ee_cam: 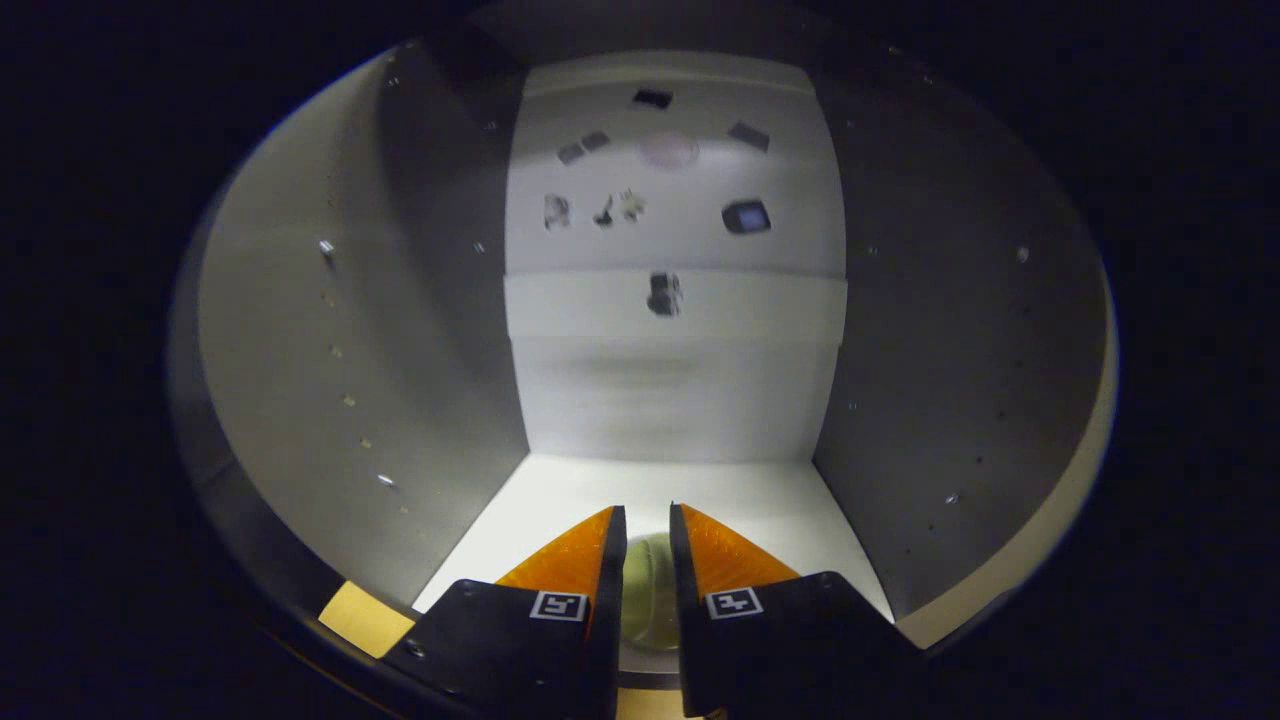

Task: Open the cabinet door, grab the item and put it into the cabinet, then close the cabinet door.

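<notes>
Fingers [647, 545] sit close together on a pale greenish item [647, 590], and both seem to press its sides. It looks smooth and rounded, probably light and a bit slippery, so gripping across the middle makes sense. Too hidden to call its long axis. It's over the cabinet floor [740, 495], back wall [670, 380] well beyond.

One cabinet [400, 330], one pale item [647, 590] held between the two fingers [570, 560] of one gripper [647, 520].
</notes>
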`<act>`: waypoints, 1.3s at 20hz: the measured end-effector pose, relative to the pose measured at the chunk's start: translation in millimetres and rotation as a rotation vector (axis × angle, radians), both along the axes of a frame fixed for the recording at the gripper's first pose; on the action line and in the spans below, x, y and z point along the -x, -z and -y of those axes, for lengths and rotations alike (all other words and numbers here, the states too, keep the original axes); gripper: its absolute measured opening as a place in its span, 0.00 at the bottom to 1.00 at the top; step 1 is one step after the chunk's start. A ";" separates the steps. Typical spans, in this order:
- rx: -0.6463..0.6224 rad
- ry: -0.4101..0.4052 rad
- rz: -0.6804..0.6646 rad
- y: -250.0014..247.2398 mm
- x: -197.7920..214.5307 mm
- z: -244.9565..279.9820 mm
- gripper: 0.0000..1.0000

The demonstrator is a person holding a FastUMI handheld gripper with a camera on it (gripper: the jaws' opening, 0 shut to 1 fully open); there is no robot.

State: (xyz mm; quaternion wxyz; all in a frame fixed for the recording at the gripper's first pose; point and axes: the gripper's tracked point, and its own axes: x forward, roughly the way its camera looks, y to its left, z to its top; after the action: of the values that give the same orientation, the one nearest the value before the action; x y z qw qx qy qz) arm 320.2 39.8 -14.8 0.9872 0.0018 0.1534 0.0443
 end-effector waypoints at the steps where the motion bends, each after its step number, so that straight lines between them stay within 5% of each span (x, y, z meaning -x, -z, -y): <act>1: -0.005 -0.011 0.025 -13.6 12.2 -3.4 0.28; 9: 0.067 -0.046 0.199 -99.1 134.0 -18.6 0.30; 15: 0.103 -0.092 0.294 -141.0 258.9 -21.2 0.68; 22: 0.007 -0.107 0.318 -152.8 363.9 28.3 0.97; 26: -0.070 -0.151 0.272 -155.3 419.3 72.9 0.97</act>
State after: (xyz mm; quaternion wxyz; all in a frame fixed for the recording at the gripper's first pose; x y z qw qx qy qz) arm -99.1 -33.1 140.5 0.9920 0.0185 0.0165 0.1236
